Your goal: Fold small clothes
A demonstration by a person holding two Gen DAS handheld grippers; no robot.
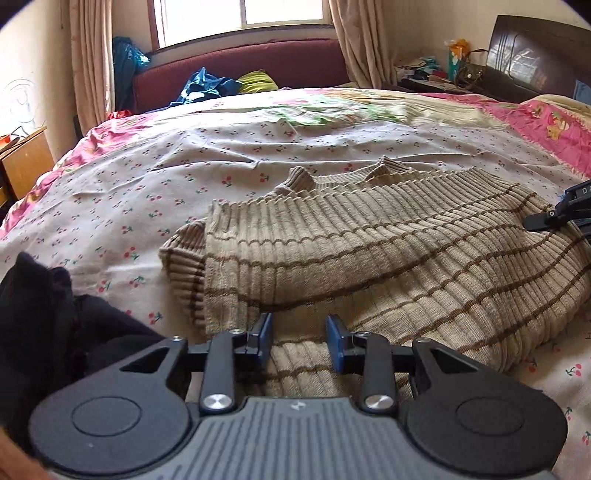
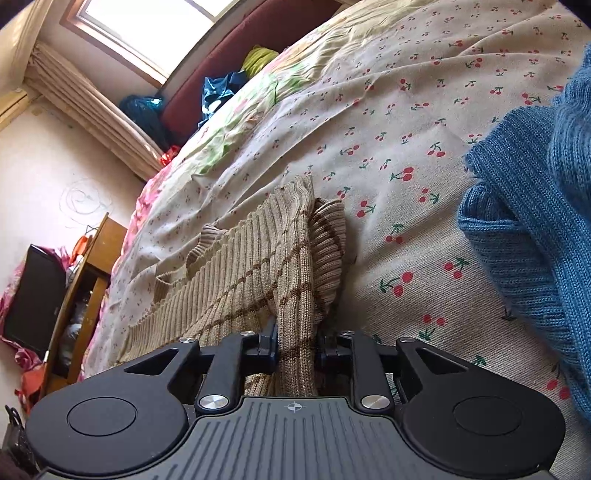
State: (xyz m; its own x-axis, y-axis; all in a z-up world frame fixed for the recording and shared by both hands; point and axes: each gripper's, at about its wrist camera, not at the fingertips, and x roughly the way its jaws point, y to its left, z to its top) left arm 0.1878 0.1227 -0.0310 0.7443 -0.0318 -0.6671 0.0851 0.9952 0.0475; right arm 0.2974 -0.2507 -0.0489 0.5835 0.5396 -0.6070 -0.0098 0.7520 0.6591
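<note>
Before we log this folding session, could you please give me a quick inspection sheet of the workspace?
Surface: bed with cherry-print sheet, wrinkled.
Job's things: beige striped sweater lying partly folded on the sheet.
Clutter: blue knit garment at the right; dark garment at the left.
Grippers: left gripper open over the sweater's near edge; right gripper shut on a bunch of sweater fabric.
Cables: nothing seen.
Surroundings: window with curtains, maroon headboard, wooden cabinet.
</note>
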